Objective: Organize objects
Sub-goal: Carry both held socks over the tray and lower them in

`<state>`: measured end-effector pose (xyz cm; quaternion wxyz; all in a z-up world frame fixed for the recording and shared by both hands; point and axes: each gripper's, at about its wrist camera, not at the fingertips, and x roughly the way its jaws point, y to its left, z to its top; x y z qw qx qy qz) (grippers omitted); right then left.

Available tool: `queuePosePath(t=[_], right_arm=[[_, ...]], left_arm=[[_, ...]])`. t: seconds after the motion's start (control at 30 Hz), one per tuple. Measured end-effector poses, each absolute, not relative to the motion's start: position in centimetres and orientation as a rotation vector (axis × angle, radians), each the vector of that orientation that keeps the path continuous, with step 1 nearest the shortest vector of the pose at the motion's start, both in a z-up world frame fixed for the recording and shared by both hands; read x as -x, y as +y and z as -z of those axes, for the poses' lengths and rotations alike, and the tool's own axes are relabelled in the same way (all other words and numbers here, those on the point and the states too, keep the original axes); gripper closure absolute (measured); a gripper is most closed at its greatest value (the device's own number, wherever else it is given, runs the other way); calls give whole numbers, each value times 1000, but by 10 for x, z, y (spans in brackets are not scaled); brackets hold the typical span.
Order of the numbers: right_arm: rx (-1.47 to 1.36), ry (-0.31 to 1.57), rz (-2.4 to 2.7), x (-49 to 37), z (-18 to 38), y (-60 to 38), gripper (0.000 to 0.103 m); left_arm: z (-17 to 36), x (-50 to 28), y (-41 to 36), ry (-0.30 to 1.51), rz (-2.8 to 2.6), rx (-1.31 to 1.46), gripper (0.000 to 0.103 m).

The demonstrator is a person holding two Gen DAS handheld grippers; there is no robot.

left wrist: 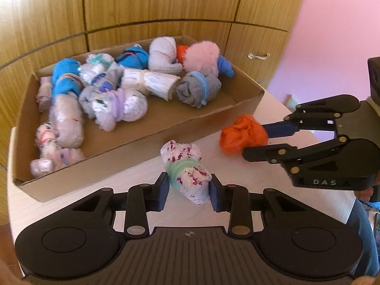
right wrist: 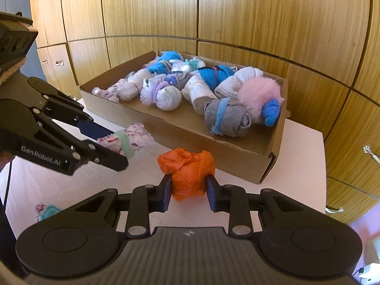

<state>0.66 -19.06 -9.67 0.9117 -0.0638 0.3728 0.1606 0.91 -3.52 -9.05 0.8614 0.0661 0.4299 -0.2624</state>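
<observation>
A white roll with magenta specks and a mint green band (left wrist: 187, 173) lies on the pale table, and my left gripper (left wrist: 190, 190) is shut on its near end, blue pads pressing both sides. The same roll (right wrist: 133, 137) shows between the left gripper's fingers (right wrist: 102, 130) in the right wrist view. An orange bundle (right wrist: 187, 173) rests on the table with my right gripper (right wrist: 188, 192) shut on it. From the left wrist view that orange bundle (left wrist: 242, 135) sits in the right gripper (left wrist: 261, 137). A cardboard box (left wrist: 142, 152) behind holds several rolled socks.
Wooden cupboard doors (right wrist: 213, 11) stand right behind the box (right wrist: 237, 156). A small speckled roll with a teal band (right wrist: 46, 210) lies near the table's left front. A pink wall (left wrist: 332, 35) is at the right. The table edge (right wrist: 318, 166) runs close to the box's right end.
</observation>
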Motion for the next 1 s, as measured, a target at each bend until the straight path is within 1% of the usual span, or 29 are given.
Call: queuePosePath(t=[0.27,0.57,0.77,1.0], right_arm=[[127,735,-349,-4,72,-189,76],[128,715,-382,-27,38,-182,76],[135,714,-393,-41,34,-173,76],[148,732,-406,-51,41,-164,75]], left_arm=[[62,-7,-9,862,523,-128,61],[34,-34,9,865,521,-145,61],[28,-49,13,864,520,-159,61],[34,-55,10,869,519,-160,61]])
